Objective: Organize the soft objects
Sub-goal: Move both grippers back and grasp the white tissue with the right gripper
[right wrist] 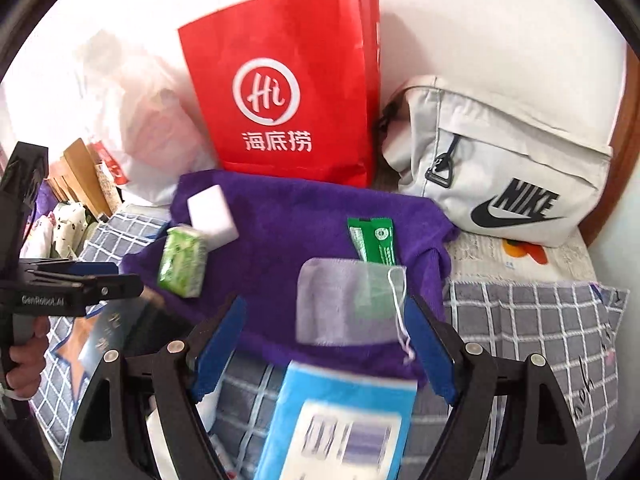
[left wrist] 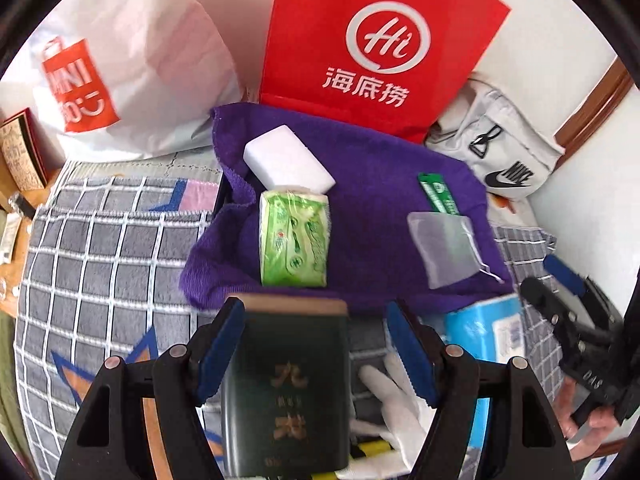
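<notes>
A purple towel [left wrist: 360, 240] [right wrist: 280, 232] lies spread on the bed. On it rest a white foam block [left wrist: 288, 160] [right wrist: 210, 210], a green tissue pack [left wrist: 294, 240] [right wrist: 182, 266], a green sachet [left wrist: 438, 194] [right wrist: 374, 240] and a translucent mesh pouch [left wrist: 444, 248] [right wrist: 344, 304]. My left gripper [left wrist: 316, 356] [right wrist: 120, 276] is open above a dark green box [left wrist: 286, 380]; its right pad stands clear of the box. My right gripper [right wrist: 326, 344] [left wrist: 548, 284] is open over a blue pack [right wrist: 340, 420] [left wrist: 488, 328], gripping nothing.
A red paper bag [left wrist: 380, 48] [right wrist: 288, 100], a white plastic bag [left wrist: 120, 72] and a grey Nike bag [right wrist: 500, 168] [left wrist: 500, 152] stand behind the towel against the wall. A checked grey blanket [left wrist: 100, 280] covers the bed. A white glove [left wrist: 400, 392] lies beside the box.
</notes>
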Tool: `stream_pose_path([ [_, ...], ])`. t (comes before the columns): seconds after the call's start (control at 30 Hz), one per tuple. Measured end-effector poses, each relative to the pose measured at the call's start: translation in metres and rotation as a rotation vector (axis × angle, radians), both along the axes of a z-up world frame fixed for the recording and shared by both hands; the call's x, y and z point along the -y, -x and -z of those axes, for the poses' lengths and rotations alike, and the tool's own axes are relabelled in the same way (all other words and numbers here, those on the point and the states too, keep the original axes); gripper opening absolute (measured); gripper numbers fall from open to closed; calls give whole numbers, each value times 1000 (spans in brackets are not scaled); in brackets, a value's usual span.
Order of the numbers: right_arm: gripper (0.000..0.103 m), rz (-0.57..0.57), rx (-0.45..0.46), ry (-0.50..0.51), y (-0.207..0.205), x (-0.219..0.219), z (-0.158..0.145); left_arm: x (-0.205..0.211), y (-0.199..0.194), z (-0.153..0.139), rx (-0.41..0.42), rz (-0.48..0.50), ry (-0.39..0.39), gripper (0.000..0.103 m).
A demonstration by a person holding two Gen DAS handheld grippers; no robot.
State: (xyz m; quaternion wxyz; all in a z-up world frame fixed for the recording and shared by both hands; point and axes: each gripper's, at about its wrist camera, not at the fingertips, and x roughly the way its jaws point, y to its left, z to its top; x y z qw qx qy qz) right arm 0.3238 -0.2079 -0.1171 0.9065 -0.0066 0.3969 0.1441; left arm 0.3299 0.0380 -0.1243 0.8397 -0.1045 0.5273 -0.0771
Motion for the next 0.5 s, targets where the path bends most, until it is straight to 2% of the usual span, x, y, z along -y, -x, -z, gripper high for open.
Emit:
stream_pose_path([
  [0.23, 81, -67, 22, 6, 64, -12, -1, -11, 47, -13, 44, -17, 17, 72],
  [0.3, 76, -91, 26, 2, 82, -17, 7, -15, 61, -13, 54, -26, 22, 72],
  [0.37, 56, -113, 6, -2, 97, -22, 16, -19, 75, -12, 59, -39, 23, 72],
  [0.43, 43, -132, -25, -8, 111, -25, 25, -21, 89, -10, 57, -42, 15, 72],
  [0.5, 37, -141, -40, -8, 124, -25, 32, -22, 101, -9, 60, -40, 5, 72],
])
